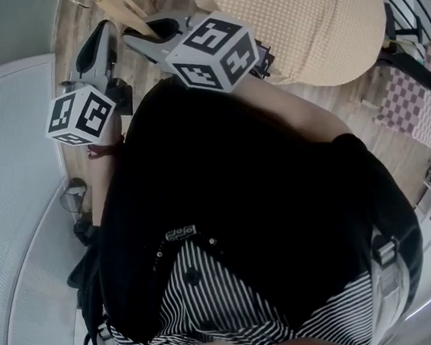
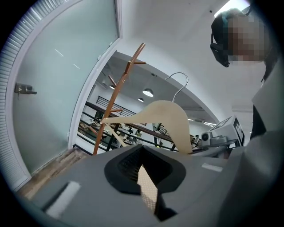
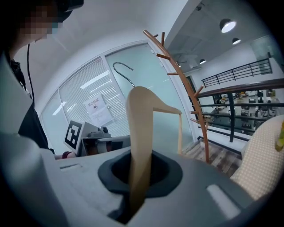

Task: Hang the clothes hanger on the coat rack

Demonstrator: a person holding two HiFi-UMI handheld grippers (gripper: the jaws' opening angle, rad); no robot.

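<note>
Both grippers hold one pale wooden clothes hanger (image 2: 163,119) with a metal hook (image 2: 179,83). In the left gripper view, my left gripper (image 2: 144,178) is shut on one arm of the hanger. The brown wooden coat rack (image 2: 118,94) stands beyond it, apart from the hook. In the right gripper view, my right gripper (image 3: 137,178) is shut on the other arm of the hanger (image 3: 141,128). There the hook (image 3: 124,70) points up and the coat rack (image 3: 188,87) rises to its right. In the head view, the left gripper (image 1: 102,33) and right gripper (image 1: 139,39) reach forward side by side over the wooden floor.
A frosted glass wall (image 2: 53,80) curves along the left. A beige cushioned seat (image 1: 300,23) sits to the right of the grippers. A black railing (image 3: 235,73) runs behind the rack. A checked cloth (image 1: 409,100) lies at the far right.
</note>
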